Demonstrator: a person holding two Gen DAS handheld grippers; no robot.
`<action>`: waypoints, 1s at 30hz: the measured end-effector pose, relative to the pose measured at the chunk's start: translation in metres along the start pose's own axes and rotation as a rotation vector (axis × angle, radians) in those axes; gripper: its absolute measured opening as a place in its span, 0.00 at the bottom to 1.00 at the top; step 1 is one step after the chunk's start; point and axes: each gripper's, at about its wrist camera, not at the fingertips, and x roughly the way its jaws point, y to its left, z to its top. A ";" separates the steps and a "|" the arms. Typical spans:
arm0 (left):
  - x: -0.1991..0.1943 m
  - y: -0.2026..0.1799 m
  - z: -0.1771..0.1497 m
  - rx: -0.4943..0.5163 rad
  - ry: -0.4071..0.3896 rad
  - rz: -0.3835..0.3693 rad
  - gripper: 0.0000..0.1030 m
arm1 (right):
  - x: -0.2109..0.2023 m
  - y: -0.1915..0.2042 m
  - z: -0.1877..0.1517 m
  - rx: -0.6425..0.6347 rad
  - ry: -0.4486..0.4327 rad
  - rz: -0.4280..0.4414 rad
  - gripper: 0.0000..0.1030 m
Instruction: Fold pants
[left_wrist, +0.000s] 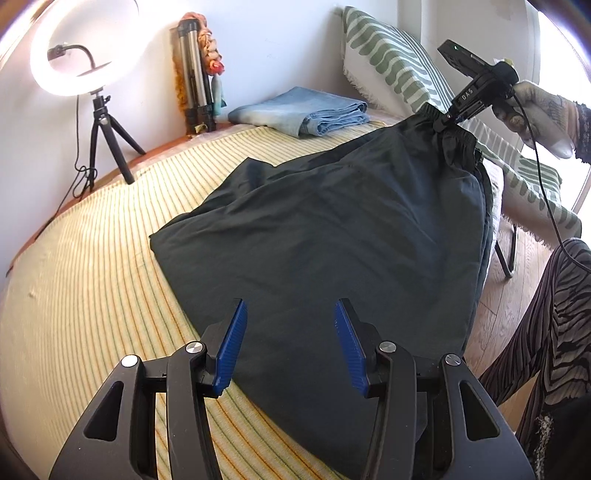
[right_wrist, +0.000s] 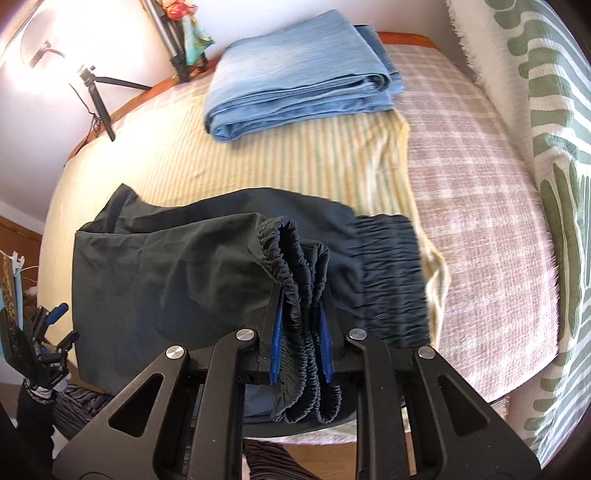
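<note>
Dark green-black pants lie on the striped yellow bedspread, partly hanging over the near edge. My left gripper is open and empty, just above the pants' lower end. My right gripper is shut on the bunched elastic waistband and lifts it off the bed. The right gripper also shows in the left wrist view, pinching the waistband at the far right. The left gripper shows small at the left edge of the right wrist view, open.
Folded light-blue jeans lie at the far side of the bed, also in the right wrist view. A ring light on a tripod stands far left. Green-patterned cushions and a pink checked blanket lie right. My striped trouser leg stands beside the bed.
</note>
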 end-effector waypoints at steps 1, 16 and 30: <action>0.000 0.001 0.000 -0.005 0.000 0.001 0.47 | 0.002 -0.003 0.001 -0.003 0.001 -0.005 0.18; -0.006 -0.005 -0.004 -0.010 -0.003 -0.008 0.47 | -0.019 -0.013 -0.013 -0.064 -0.129 -0.191 0.35; -0.017 0.021 -0.045 -0.353 0.120 -0.061 0.47 | 0.009 0.003 -0.070 -0.102 -0.117 -0.109 0.35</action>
